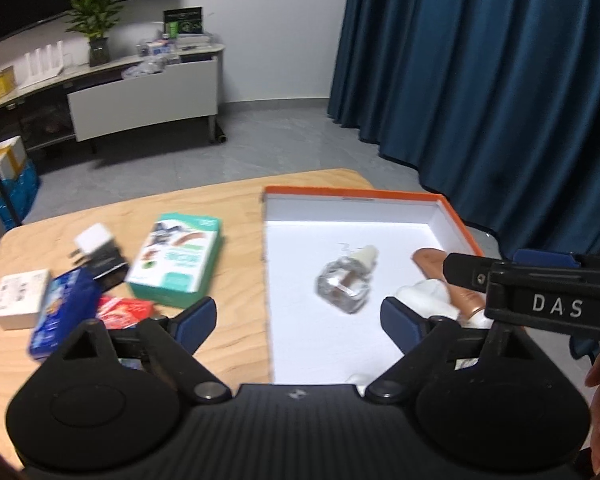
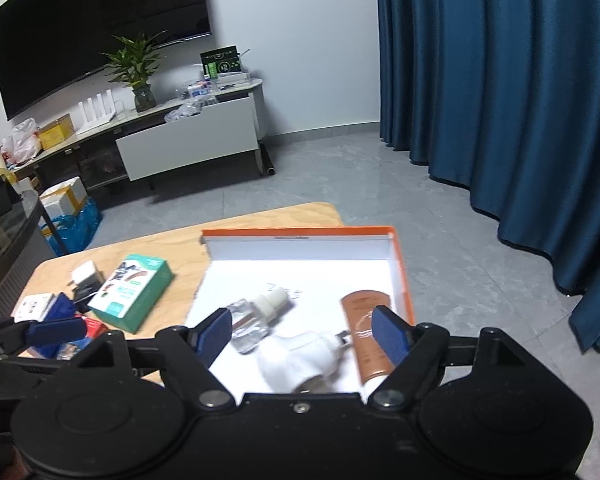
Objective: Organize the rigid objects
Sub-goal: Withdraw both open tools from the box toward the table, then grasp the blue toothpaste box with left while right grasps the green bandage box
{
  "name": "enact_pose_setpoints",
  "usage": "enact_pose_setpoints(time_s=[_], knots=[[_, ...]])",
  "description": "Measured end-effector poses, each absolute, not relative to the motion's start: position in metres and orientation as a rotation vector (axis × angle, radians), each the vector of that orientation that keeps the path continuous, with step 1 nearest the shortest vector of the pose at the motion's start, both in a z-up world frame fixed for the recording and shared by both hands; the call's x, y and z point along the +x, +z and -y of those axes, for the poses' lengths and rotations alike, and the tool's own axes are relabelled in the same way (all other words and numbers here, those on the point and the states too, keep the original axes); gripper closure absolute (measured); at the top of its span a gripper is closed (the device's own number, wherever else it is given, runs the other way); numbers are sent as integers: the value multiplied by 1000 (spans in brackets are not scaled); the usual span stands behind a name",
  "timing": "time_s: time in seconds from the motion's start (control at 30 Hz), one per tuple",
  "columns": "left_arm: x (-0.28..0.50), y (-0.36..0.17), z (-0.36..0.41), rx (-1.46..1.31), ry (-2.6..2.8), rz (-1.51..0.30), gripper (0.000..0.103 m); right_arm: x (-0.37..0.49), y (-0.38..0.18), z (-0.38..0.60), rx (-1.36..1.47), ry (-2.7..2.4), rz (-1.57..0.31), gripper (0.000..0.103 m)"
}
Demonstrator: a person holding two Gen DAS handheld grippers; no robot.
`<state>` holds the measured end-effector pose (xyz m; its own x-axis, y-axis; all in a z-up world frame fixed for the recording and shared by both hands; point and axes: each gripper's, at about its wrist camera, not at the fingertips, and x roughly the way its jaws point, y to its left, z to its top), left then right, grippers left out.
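Left gripper (image 1: 296, 322) wide open, empty, right gripper (image 2: 302, 336) wide open, empty, bottle (image 1: 346, 280), tube (image 2: 366, 330), plug (image 2: 300, 360) in tray (image 1: 458, 216) center-right, boxes (image 1: 180, 258) cluttered left on table (image 1: 236, 320).

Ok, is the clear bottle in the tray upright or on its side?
On its side. The clear bottle lies flat on the floor of the orange-rimmed tray, its cream cap pointing toward the far wall.

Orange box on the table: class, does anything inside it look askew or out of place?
Inside the orange box, the clear bottle lies on its side at a slant, the white plug-in piece is tipped over, and the brown tube lies flat. All sit loosely at odd angles. Nothing looks spilled or broken.
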<state>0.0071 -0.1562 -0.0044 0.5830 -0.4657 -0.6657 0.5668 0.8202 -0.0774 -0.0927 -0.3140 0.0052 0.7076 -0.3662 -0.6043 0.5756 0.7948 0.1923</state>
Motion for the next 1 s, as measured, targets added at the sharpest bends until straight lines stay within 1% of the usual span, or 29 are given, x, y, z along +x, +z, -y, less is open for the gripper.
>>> enact_pose_setpoints(time_s=[0.3,0.67,1.0], knots=[[13,-5,93,148,-485,-730,10,-65,1,268,367,-437,-588,7],[46,-18,16,87,-313,-769,8,-37,-13,230,351,-318,-653,7],[95,-39,-1,44,-297,-852,5,-33,-17,232,365,-301,-657,7]])
